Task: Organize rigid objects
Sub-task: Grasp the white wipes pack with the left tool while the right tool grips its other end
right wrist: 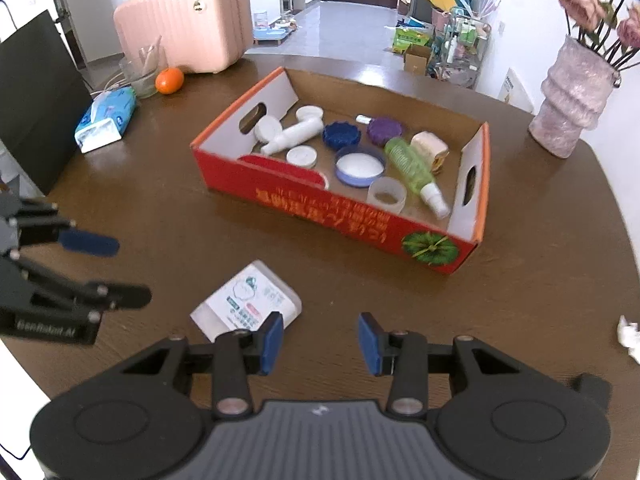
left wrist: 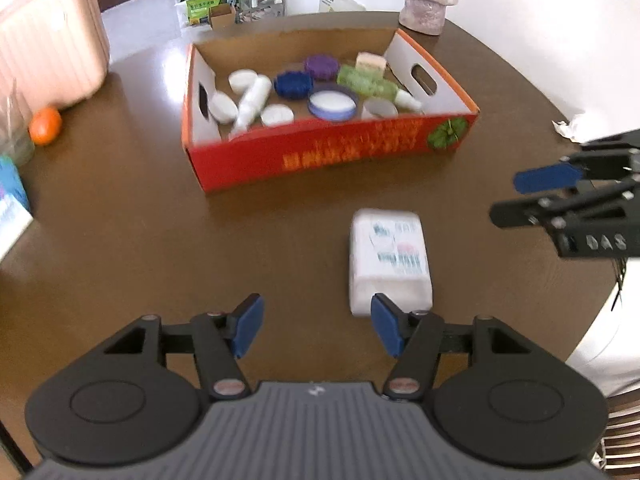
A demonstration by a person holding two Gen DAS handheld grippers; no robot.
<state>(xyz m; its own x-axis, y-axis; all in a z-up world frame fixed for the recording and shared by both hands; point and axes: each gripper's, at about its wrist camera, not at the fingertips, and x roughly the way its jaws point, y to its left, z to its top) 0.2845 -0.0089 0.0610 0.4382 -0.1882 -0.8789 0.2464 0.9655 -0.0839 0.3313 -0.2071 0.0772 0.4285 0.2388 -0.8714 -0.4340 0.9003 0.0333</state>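
Note:
A red cardboard box (left wrist: 320, 156) (right wrist: 304, 196) stands in the middle of the brown table. It holds several items: a white bottle (left wrist: 252, 102), a green bottle (right wrist: 412, 168), a blue-rimmed jar (left wrist: 333, 101), and blue and purple lids. A white tissue pack (left wrist: 386, 256) (right wrist: 250, 300) lies flat on the table in front of the box. My left gripper (left wrist: 318, 326) (right wrist: 132, 272) is open and empty, its right pad just before the pack's near end. My right gripper (right wrist: 320, 340) (left wrist: 508, 200) is open and empty too, to the right of the pack.
A pink suitcase (right wrist: 184, 20), a glass (right wrist: 146, 68), an orange (right wrist: 169, 80) and a blue wipes pack (right wrist: 106, 118) sit at the far left of the table. A pink vase (right wrist: 568, 100) stands far right. Crumpled paper (right wrist: 630, 336) lies near the right edge.

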